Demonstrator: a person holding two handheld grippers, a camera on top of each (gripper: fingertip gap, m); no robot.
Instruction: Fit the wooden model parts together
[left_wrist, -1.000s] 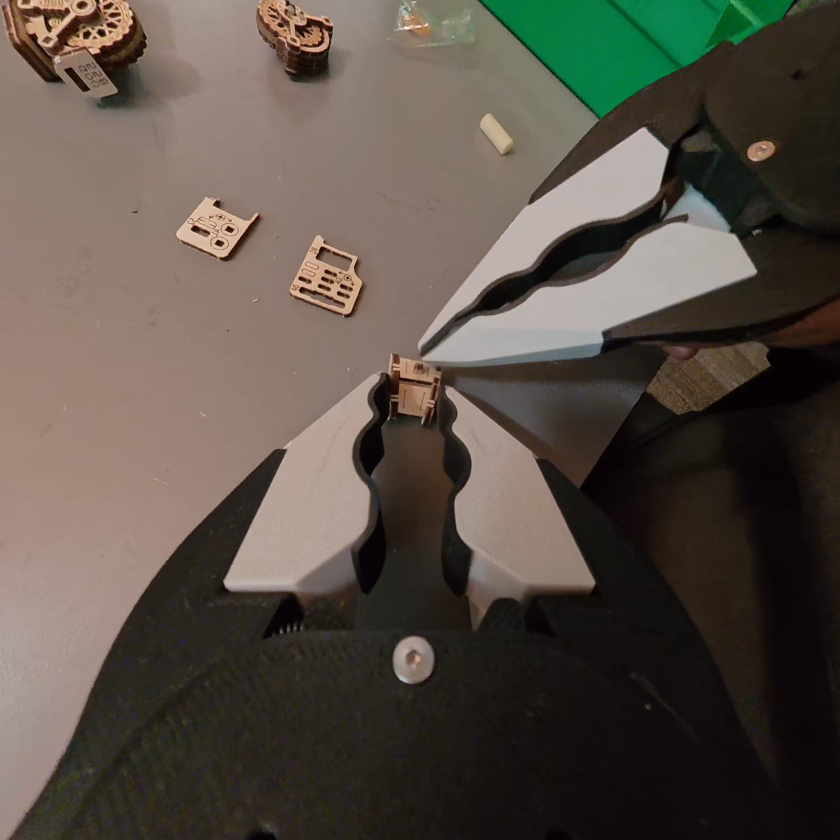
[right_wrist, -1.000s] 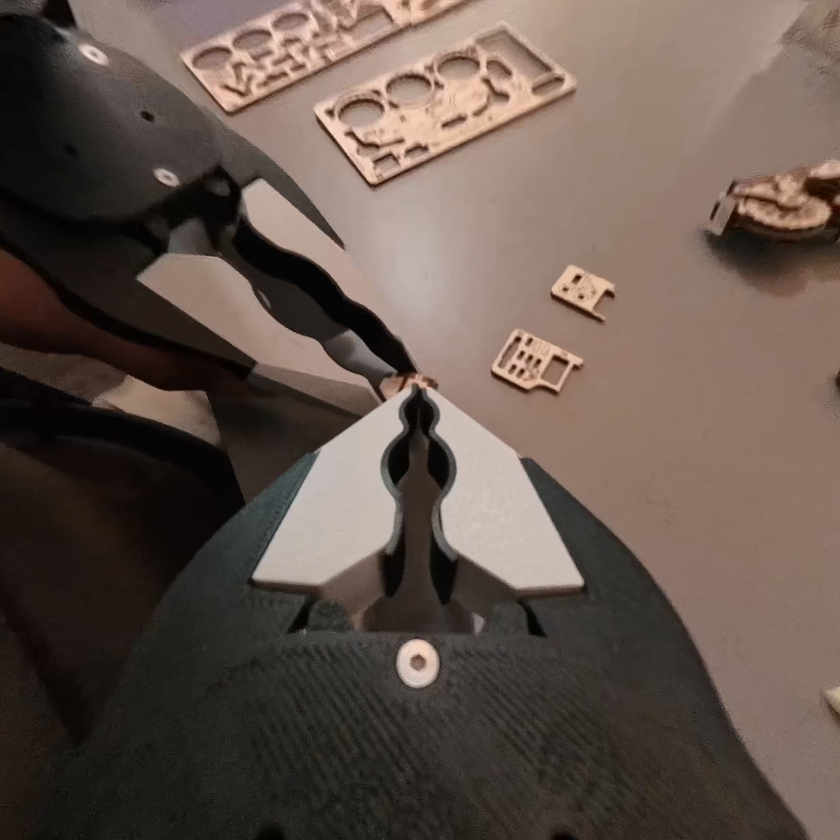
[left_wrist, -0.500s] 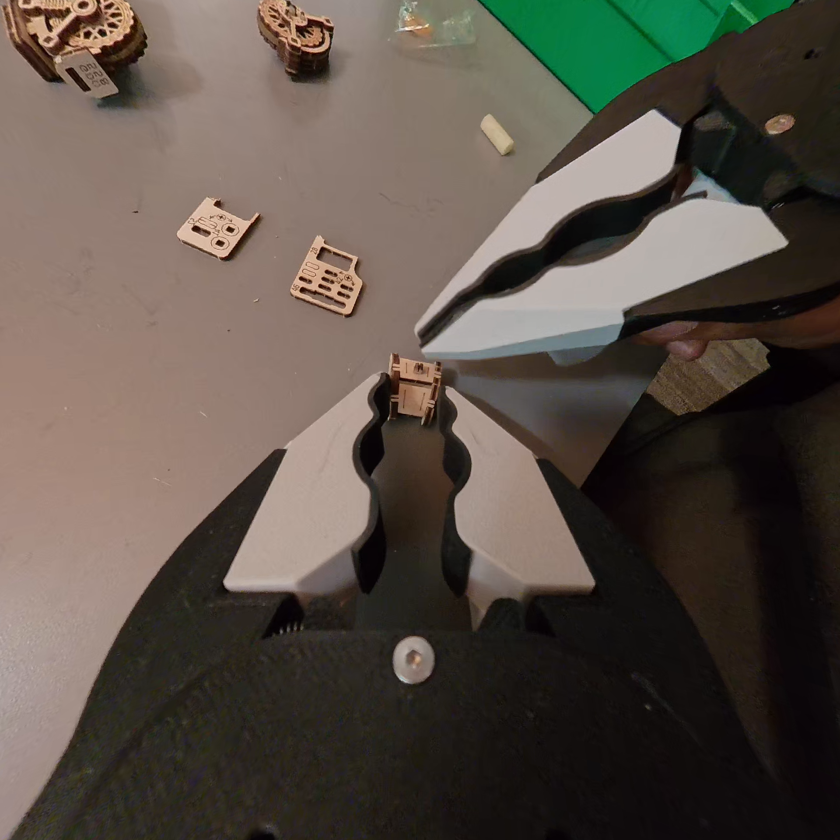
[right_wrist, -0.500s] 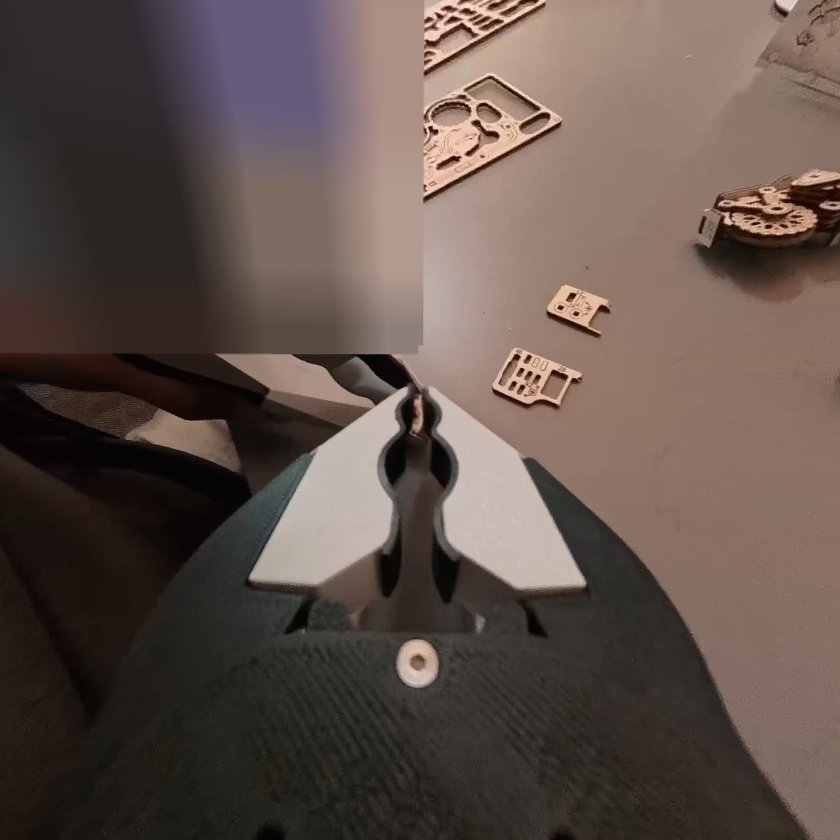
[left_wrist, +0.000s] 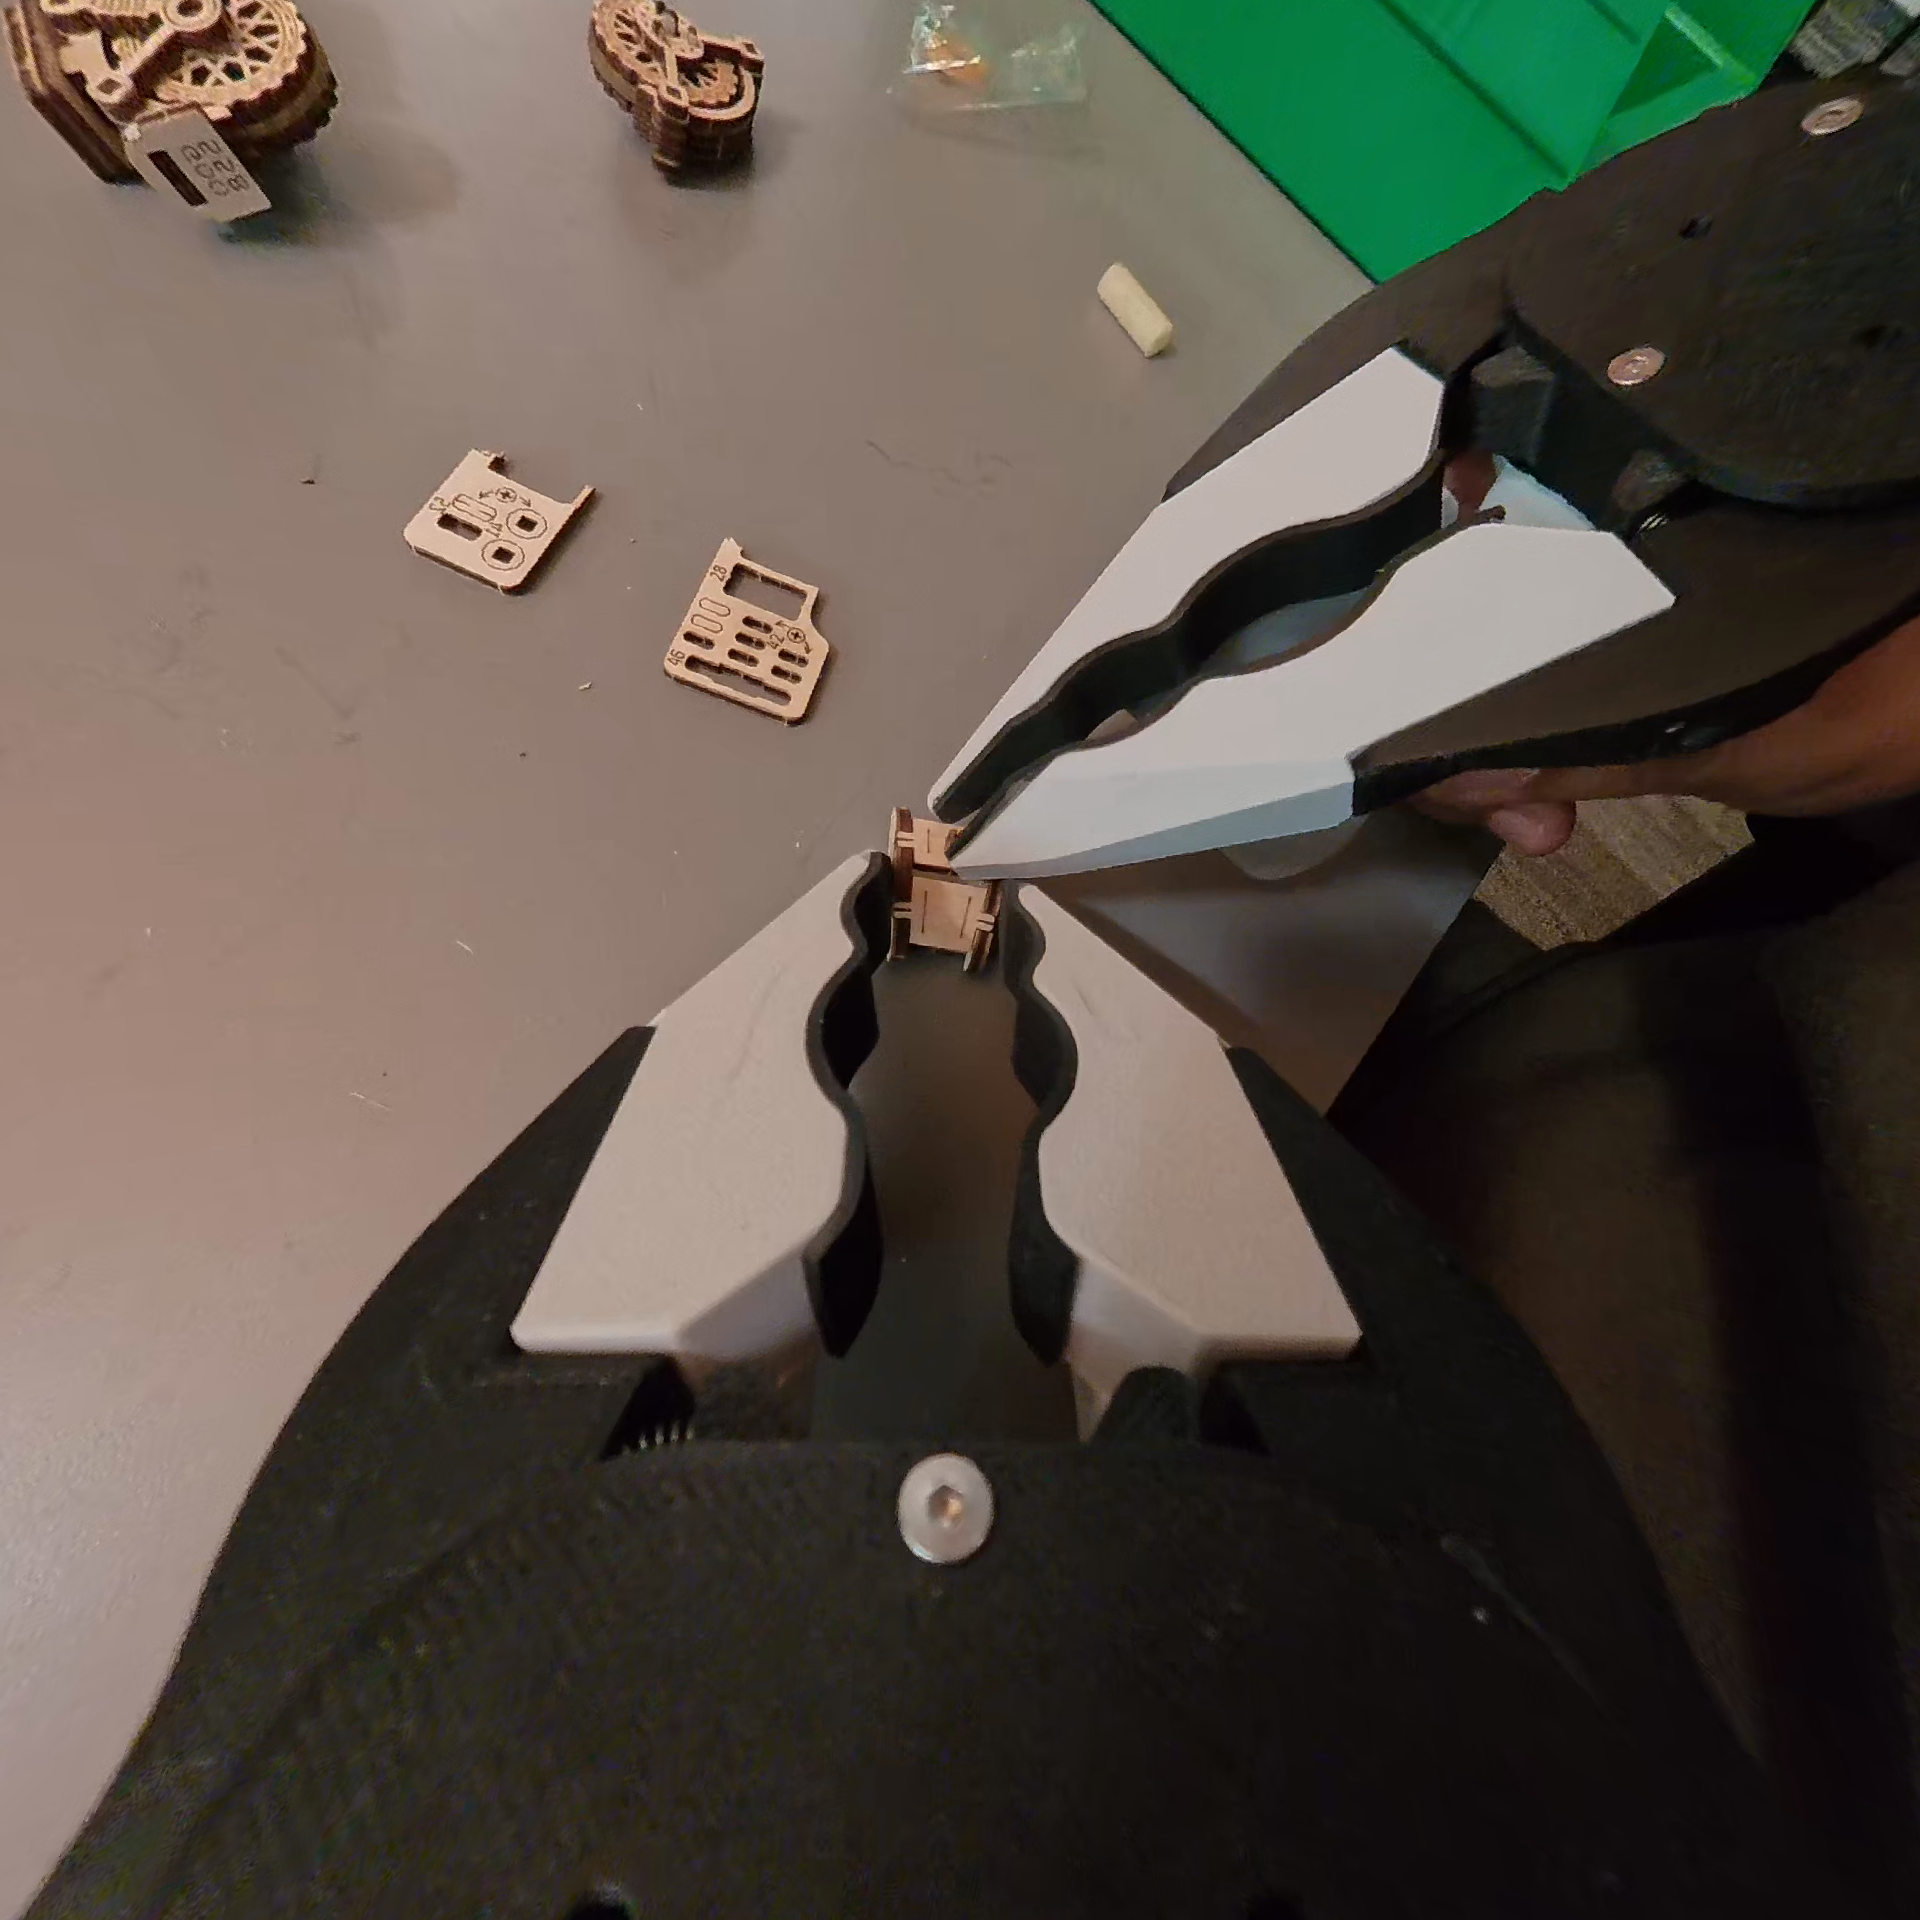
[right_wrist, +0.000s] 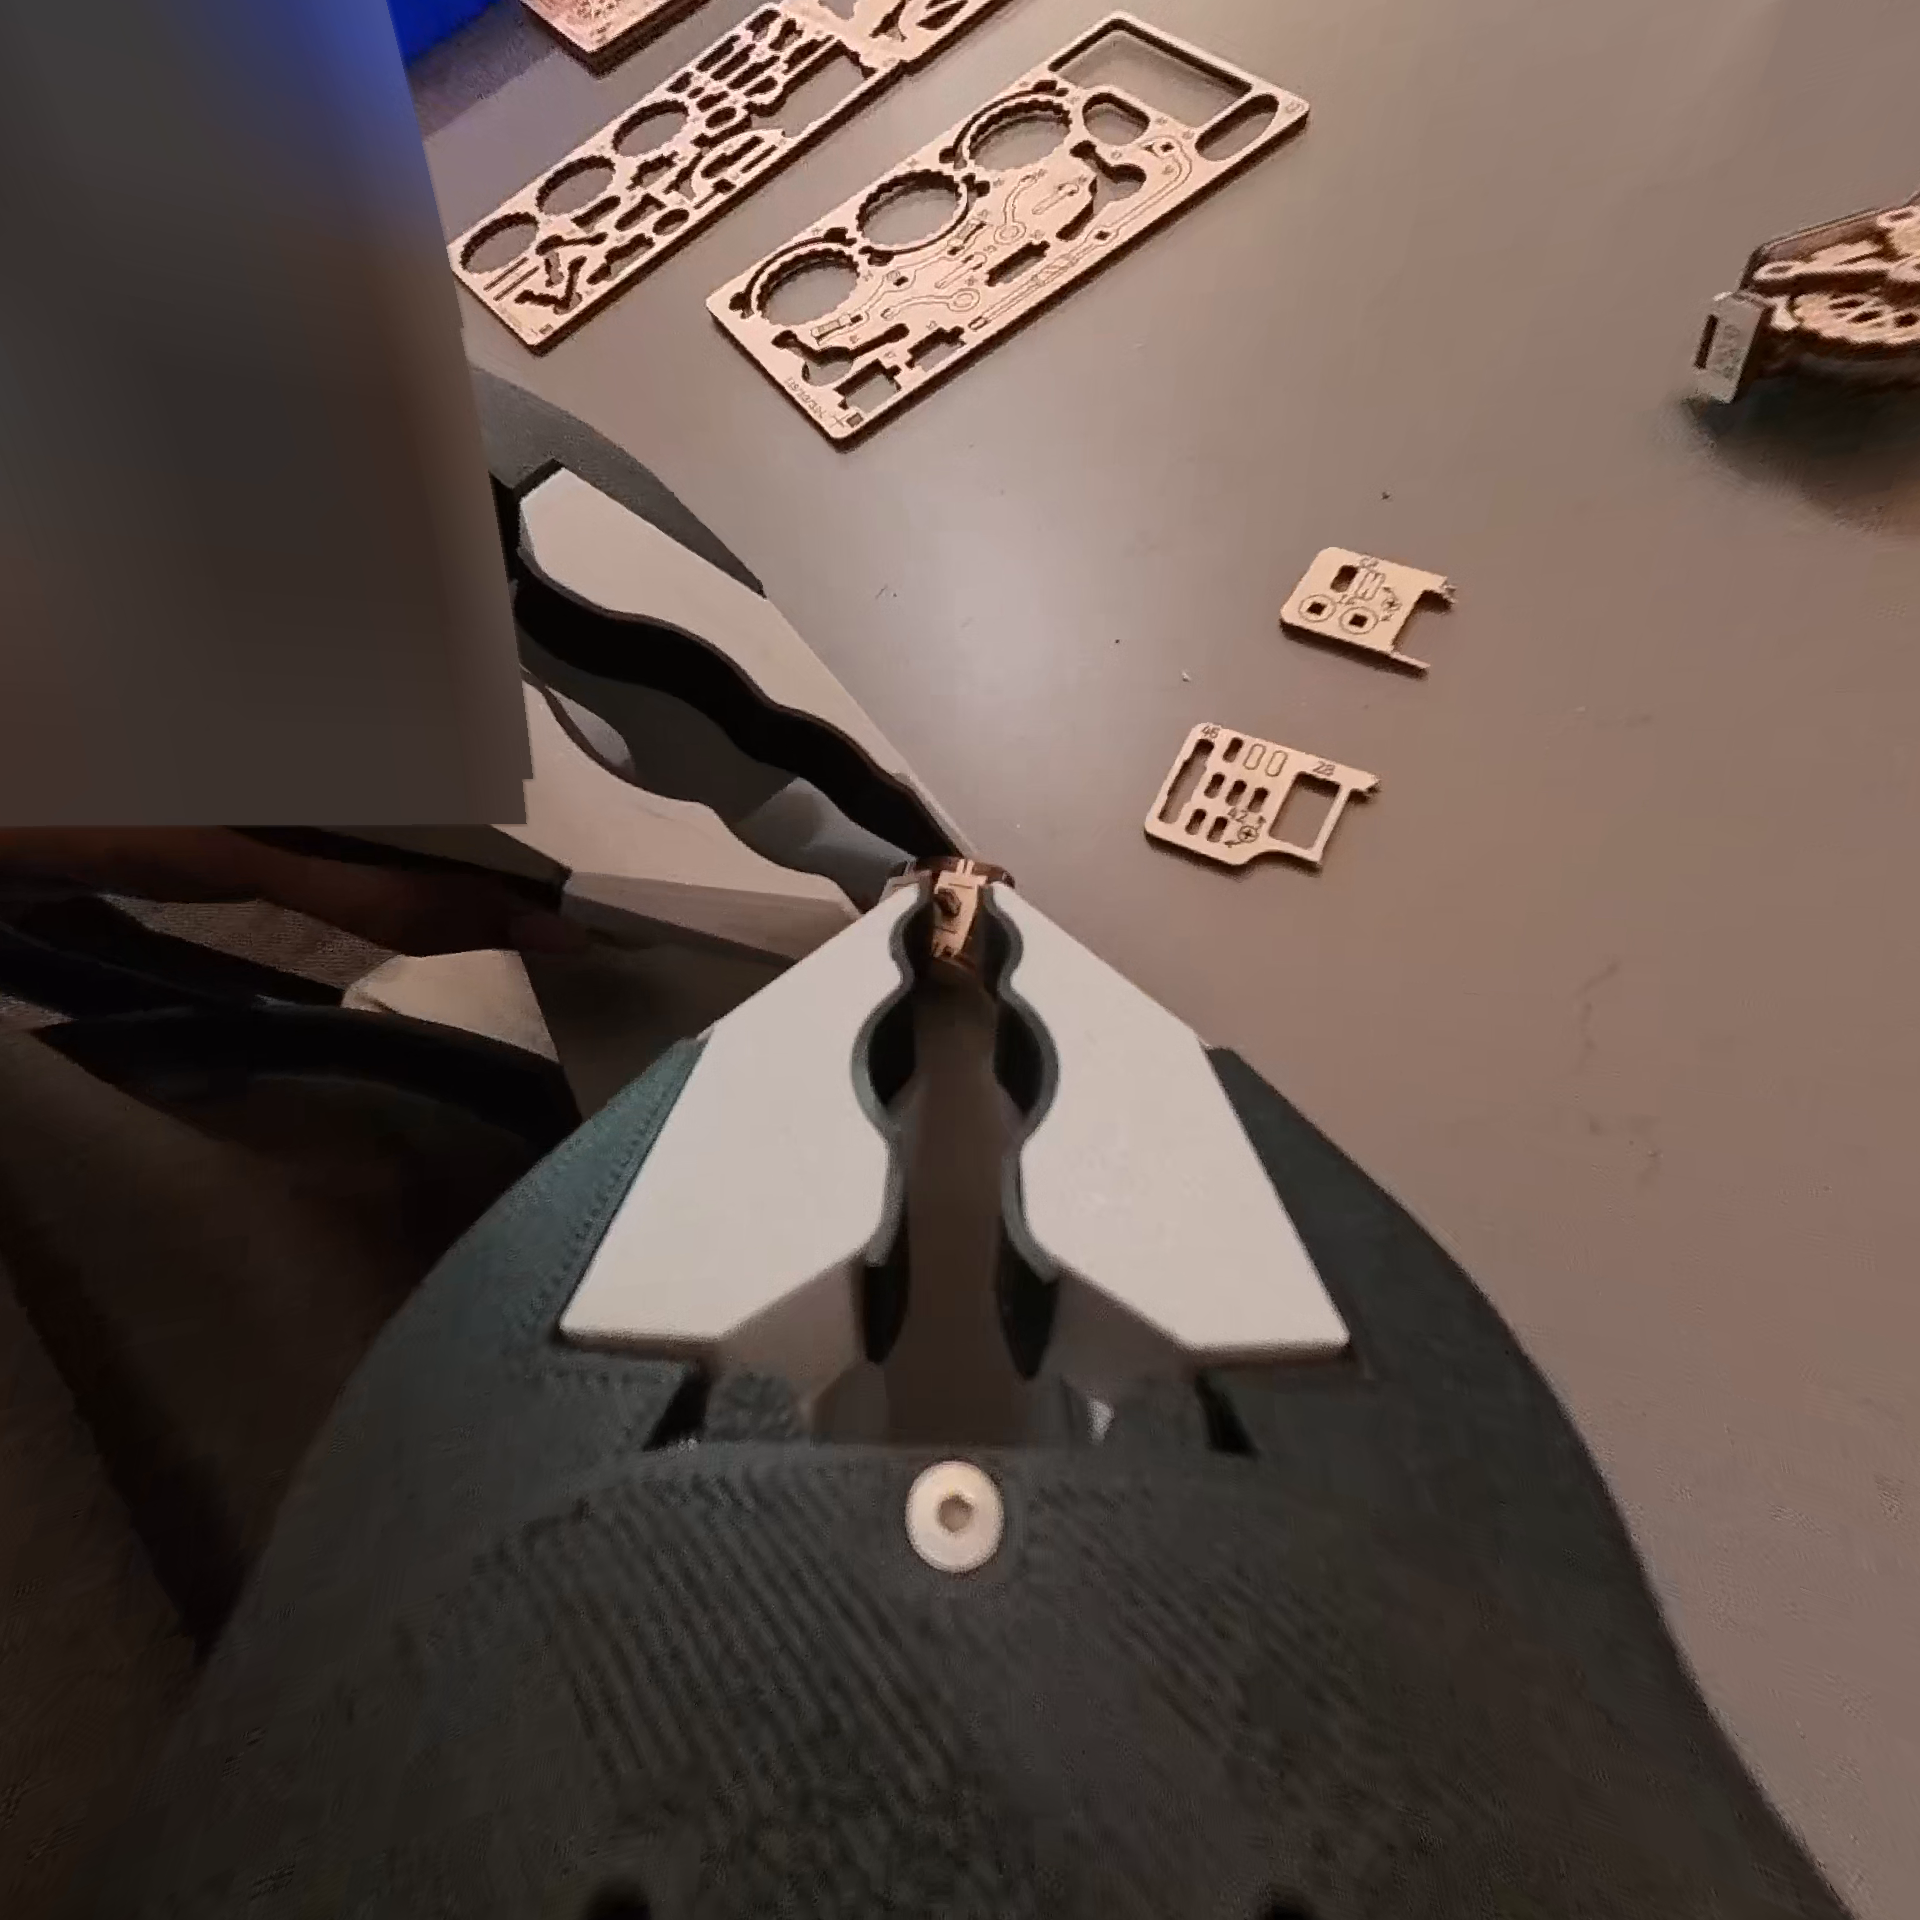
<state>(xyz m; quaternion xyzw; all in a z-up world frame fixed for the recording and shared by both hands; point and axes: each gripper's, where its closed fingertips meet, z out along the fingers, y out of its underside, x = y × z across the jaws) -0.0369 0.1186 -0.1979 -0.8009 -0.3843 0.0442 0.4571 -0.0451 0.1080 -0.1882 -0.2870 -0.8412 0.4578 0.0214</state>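
A small wooden block (left_wrist: 940, 925) of slotted model parts is clamped between the tips of my left gripper (left_wrist: 943, 883), held just above the grey table (left_wrist: 312, 935). My right gripper (left_wrist: 948, 831) comes in from the right, and its tips close on the block's far end. In the right wrist view the block (right_wrist: 954, 920) sits between my right gripper's tips (right_wrist: 951, 894). The left gripper (right_wrist: 914, 857) meets it there from the upper left. A hand holds the right gripper's handle at the right edge.
Two small flat wooden cards (left_wrist: 497, 523) (left_wrist: 750, 660) lie just beyond the grippers. Two assembled gear models (left_wrist: 166, 73) (left_wrist: 681, 78), a plastic bag (left_wrist: 987, 57), a white peg (left_wrist: 1135, 310) and a green box (left_wrist: 1403, 104) are farther back. Two punched-out parts sheets (right_wrist: 1008, 218) (right_wrist: 665, 177) lie far left. My two grippers' fingertips are within a few centimetres of each other. Left tips and right tips are each some 20 cm from the white peg (left_wrist: 1135, 310).
My right gripper has dipped back down to the block and parted its tips slightly around the block's end. My left gripper has held still with the block.
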